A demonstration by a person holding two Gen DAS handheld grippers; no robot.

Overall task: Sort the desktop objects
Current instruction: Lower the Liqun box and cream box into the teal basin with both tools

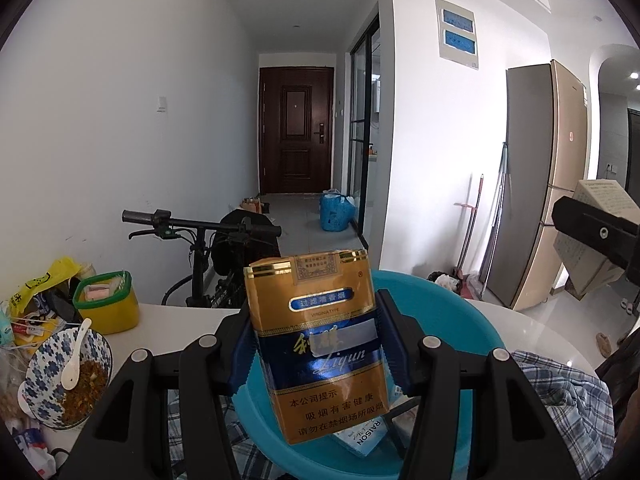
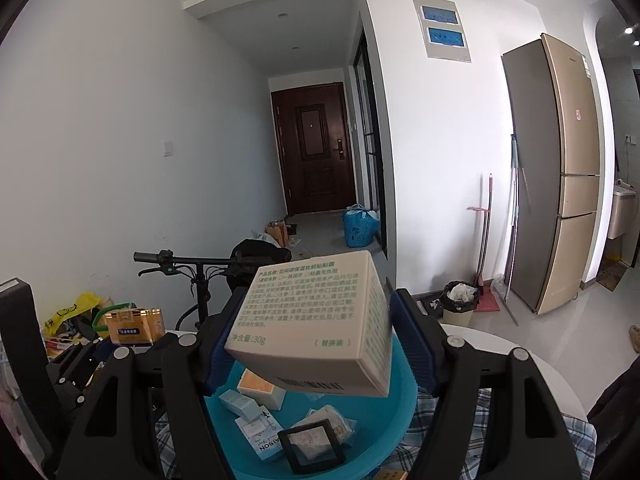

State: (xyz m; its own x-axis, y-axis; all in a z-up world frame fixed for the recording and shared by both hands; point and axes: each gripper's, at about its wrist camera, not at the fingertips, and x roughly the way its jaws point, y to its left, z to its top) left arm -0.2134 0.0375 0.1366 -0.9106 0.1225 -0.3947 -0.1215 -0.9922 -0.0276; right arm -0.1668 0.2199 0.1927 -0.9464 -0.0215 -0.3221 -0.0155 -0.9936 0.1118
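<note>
Left gripper (image 1: 316,344) has its jaws clamped on the gold cigarette pack (image 1: 320,344), held above the blue basin (image 1: 472,320) and hiding most of what's inside. Right gripper (image 2: 316,340) pinches the cream box (image 2: 316,324) over that basin, its underside out of sight.

cigarette pack (image 1: 320,344): glossy film | box (image 2: 316,324): matt card | basin (image 1: 472,320): smooth plastic | cloth (image 1: 560,396): checked fabric

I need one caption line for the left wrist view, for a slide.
Left gripper holds a gold and blue cigarette pack above the blue basin on the white table.
</note>
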